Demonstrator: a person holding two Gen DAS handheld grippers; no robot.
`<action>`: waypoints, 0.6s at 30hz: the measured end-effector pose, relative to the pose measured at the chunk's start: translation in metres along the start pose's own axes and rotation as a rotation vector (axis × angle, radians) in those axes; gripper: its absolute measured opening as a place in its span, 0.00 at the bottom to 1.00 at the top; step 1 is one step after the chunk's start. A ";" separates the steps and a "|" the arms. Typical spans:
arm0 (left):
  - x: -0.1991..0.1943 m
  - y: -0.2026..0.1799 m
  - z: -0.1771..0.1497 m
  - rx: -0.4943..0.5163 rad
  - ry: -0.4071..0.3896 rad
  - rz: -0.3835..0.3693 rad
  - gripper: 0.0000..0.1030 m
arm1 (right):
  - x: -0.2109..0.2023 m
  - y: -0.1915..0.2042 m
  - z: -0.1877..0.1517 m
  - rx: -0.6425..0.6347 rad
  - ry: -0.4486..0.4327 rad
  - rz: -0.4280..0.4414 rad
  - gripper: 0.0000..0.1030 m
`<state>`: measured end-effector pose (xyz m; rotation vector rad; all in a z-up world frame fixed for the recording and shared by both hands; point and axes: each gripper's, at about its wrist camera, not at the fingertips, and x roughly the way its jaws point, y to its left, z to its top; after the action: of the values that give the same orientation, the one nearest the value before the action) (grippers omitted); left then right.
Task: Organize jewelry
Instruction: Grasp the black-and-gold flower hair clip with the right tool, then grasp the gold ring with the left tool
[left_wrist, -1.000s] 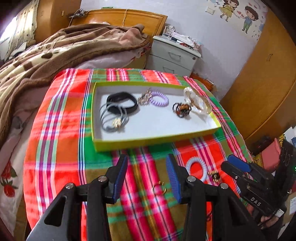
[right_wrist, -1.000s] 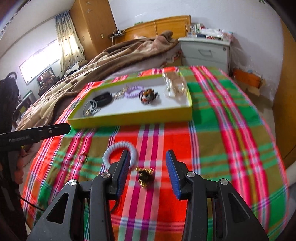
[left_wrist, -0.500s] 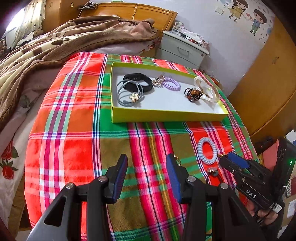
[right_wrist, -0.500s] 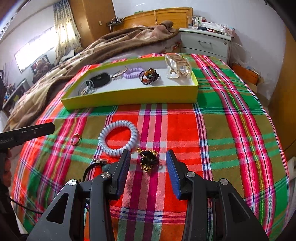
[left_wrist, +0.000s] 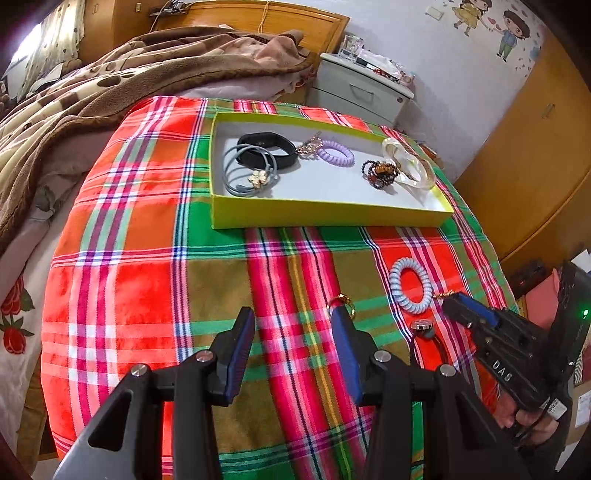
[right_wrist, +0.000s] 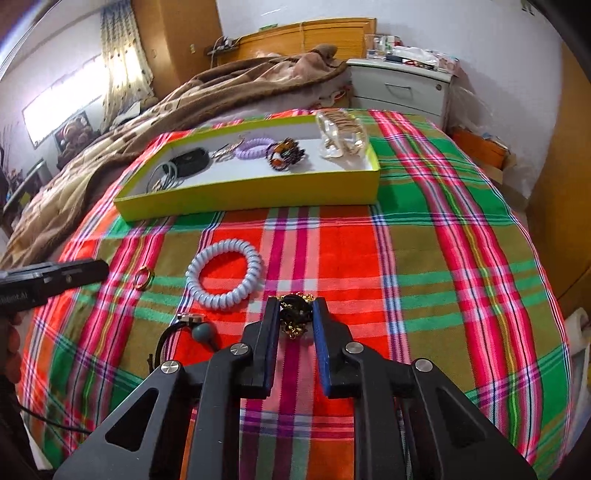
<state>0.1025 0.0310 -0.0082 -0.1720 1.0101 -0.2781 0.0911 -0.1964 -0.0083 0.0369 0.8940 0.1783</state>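
Note:
A yellow-green tray (left_wrist: 325, 214) (right_wrist: 251, 195) with several bracelets and hair ties sits at the far side of the plaid cloth. On the cloth lie a pale blue coil hair tie (right_wrist: 223, 275) (left_wrist: 412, 286), a gold ring (right_wrist: 143, 277) (left_wrist: 341, 301), a black cord with a grey bead (right_wrist: 192, 332) and a black-and-gold ornament (right_wrist: 295, 314). My right gripper (right_wrist: 295, 310) has closed around the ornament, its jaws touching both sides. My left gripper (left_wrist: 293, 325) is open and empty above the cloth, just left of the ring.
A bed with a brown blanket (left_wrist: 129, 74) lies to the left and behind. A white nightstand (left_wrist: 362, 88) stands behind the tray. Wooden wardrobe doors (left_wrist: 535, 147) are at the right.
My right gripper moved forward over the black-and-gold ornament and its jaws narrowed onto it. My left gripper drew back from the tray and stayed open.

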 end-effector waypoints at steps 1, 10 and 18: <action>0.001 -0.002 0.000 0.005 0.002 -0.002 0.44 | -0.003 -0.003 0.000 0.010 -0.012 -0.001 0.18; 0.016 -0.028 -0.004 0.097 0.017 0.018 0.44 | -0.020 -0.017 -0.005 0.049 -0.063 -0.012 0.18; 0.027 -0.048 -0.007 0.197 0.005 0.088 0.44 | -0.028 -0.020 -0.005 0.053 -0.084 -0.003 0.18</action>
<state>0.1031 -0.0234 -0.0205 0.0520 0.9863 -0.2965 0.0729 -0.2206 0.0078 0.0918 0.8150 0.1492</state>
